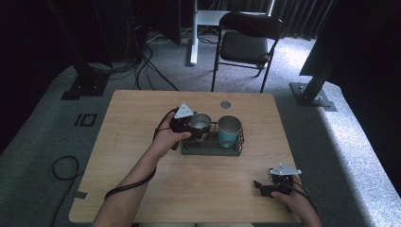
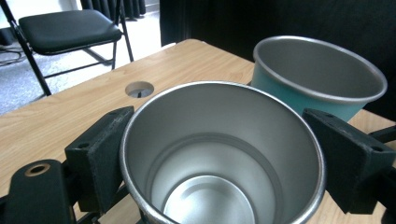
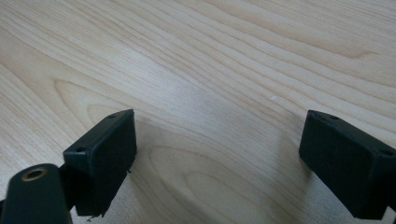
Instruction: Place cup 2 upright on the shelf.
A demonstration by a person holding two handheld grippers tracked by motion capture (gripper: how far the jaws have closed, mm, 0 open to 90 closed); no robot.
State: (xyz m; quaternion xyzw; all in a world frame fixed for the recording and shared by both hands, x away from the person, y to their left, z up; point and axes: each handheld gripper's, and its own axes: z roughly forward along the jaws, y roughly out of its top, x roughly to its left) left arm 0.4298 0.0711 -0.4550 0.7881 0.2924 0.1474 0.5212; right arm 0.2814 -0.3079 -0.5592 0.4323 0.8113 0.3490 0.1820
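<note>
In the high view, the left gripper (image 1: 188,124) reached from lower left to centre frame, clasping a steel cup (image 1: 200,123) over a black rack (image 1: 211,149), the right gripper (image 1: 265,187) lying low at lower right. The left gripper view showed both jaws pressed against the steel cup's (image 2: 219,154) sides, a teal cup (image 2: 317,77) at upper right. In the right gripper view the jaws stood spread over bare table (image 3: 210,70); no writing was readable

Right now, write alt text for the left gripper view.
The left tongs grip an empty steel cup by its sides, seen from above. A teal cup stands just behind it on a wooden table, with a black chair beyond.
</note>
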